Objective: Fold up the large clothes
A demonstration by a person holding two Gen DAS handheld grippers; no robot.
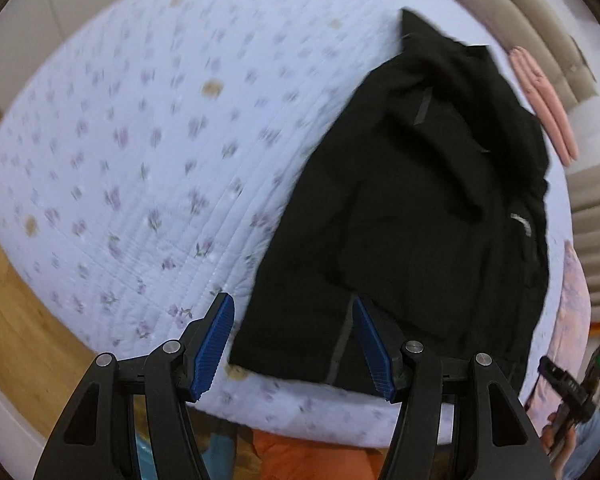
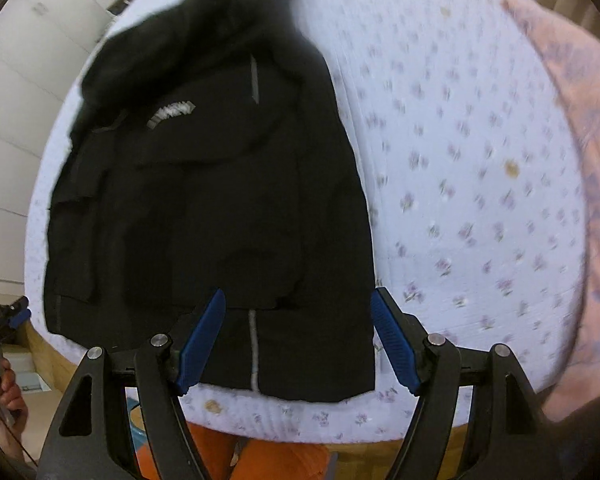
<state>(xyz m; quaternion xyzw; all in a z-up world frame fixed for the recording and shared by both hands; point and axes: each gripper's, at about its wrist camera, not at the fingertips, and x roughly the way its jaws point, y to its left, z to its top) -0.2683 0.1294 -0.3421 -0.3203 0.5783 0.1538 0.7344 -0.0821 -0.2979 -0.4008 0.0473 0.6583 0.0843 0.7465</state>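
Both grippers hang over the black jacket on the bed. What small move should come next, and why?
Probably lower both and pinch the near hem. The left gripper and right gripper are open and empty above the black jacket, which lies lengthwise on the bed.

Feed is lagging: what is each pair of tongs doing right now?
Left tongs: open, empty, above the black jacket hem.
Right tongs: open, empty, above the hem.

matt black cloth jacket (image 2: 204, 184), quilted cotton bedspread (image 1: 140, 184)
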